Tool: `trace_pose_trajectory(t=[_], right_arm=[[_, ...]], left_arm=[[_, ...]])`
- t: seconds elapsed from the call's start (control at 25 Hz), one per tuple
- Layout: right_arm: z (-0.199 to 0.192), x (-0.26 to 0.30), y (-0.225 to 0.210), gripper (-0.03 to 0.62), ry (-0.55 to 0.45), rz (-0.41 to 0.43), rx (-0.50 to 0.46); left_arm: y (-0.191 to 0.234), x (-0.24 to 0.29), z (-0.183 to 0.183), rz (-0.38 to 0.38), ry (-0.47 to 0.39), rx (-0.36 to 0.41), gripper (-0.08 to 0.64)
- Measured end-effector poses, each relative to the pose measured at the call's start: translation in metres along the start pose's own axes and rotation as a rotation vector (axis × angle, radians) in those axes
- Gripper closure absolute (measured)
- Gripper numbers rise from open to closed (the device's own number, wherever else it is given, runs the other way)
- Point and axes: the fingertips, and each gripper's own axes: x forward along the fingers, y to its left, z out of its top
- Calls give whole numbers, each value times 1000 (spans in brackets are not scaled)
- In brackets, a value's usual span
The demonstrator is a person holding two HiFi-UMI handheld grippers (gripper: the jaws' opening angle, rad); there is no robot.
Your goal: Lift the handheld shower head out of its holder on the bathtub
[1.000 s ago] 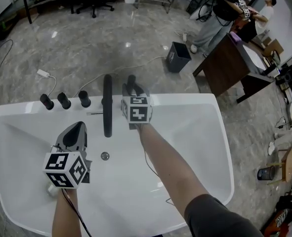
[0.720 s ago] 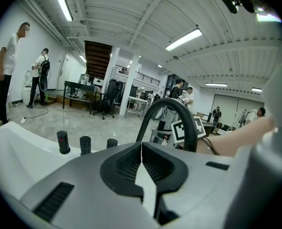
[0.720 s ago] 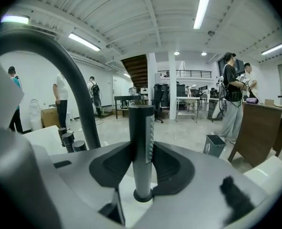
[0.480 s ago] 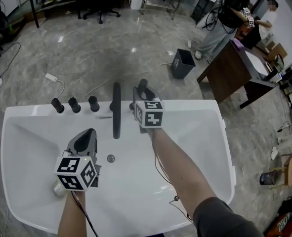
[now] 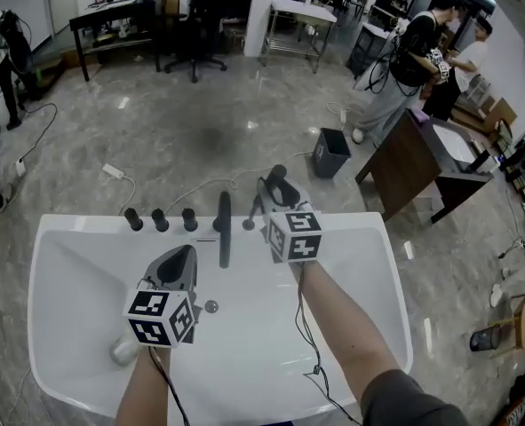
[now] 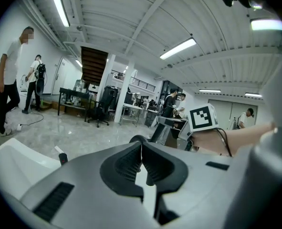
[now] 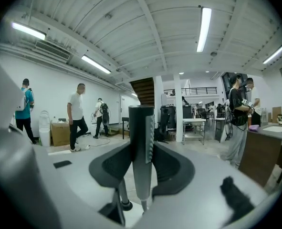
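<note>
Above the rear rim of the glossy white bathtub (image 5: 75, 229), the right gripper (image 7: 141, 152) was clamped part-closed on the shower head (image 7: 141, 123), a smooth dark-grey cylindrical wand. It was held upright, judged already lifted out for a straight pull. Left gripper (image 6: 141, 156): ribbed pads (image 6: 127, 165) together, empty, standing off over the basin.

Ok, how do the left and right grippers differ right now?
The left gripper has its jaws together with nothing between them; the right gripper is clamped on the upright shower head. The left gripper hangs over the bathtub basin, nearer the person; the right gripper is at the far rim, beside the spout. Both carry a marker cube and point away from the person.
</note>
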Motion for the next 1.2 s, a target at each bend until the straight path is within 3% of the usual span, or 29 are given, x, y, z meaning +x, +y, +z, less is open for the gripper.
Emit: trace_pose_trajectory(t=[0.44,0.76,1.0,1.2], right_arm=[[97,-118,37,453,-111,5,-55],[120,-213,76,453,-160,-22,-13],[126,-292,101,453,-217,-58,-37],[126,-351,108,453,-267,-110,18]], left_arm=[[-40,-79,50,-52,-66,9,545],[-74,-150,54,-102,-120,31,545],[-81,-179,42,-144,-115,29,545],[-83,-191,24,-176,-93,13,545]])
